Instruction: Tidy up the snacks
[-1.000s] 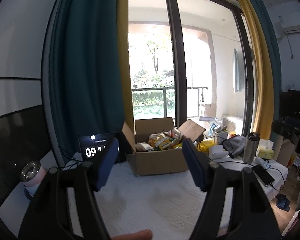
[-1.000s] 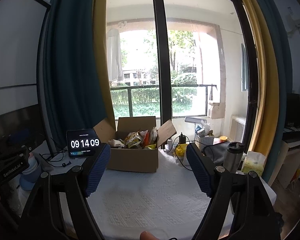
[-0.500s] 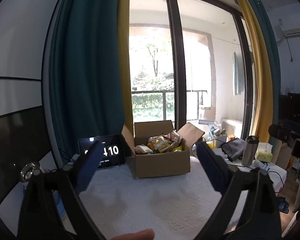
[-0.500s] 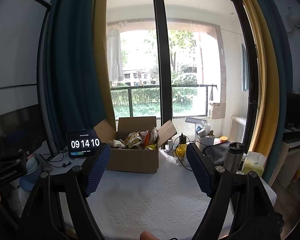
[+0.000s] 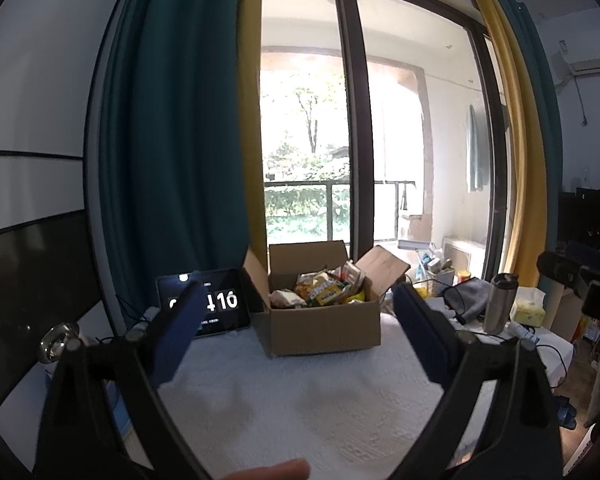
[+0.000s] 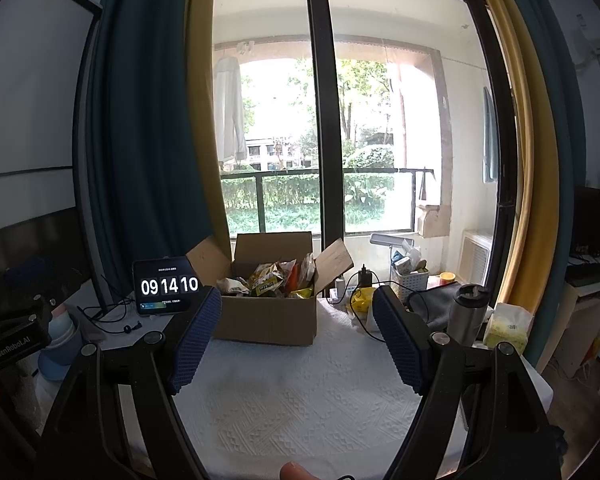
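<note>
Snack packets (image 5: 324, 290), crinkly yellow, white and orange wrappers, fill an open brown cardboard box (image 5: 324, 330) with its flaps raised, standing at the far side of a table (image 5: 300, 412) under a white textured cloth. Left of the box leans a black tablet showing a clock (image 6: 166, 287); right of it stands a steel flask (image 6: 466, 314). Nearer than the box, the left hand-held gripper (image 5: 300, 340) and right hand-held gripper (image 6: 296, 340) both hover empty, blue pads spread wide. Packets in the box suit either unpacking ahead or packing done; which cannot be told.
</note>
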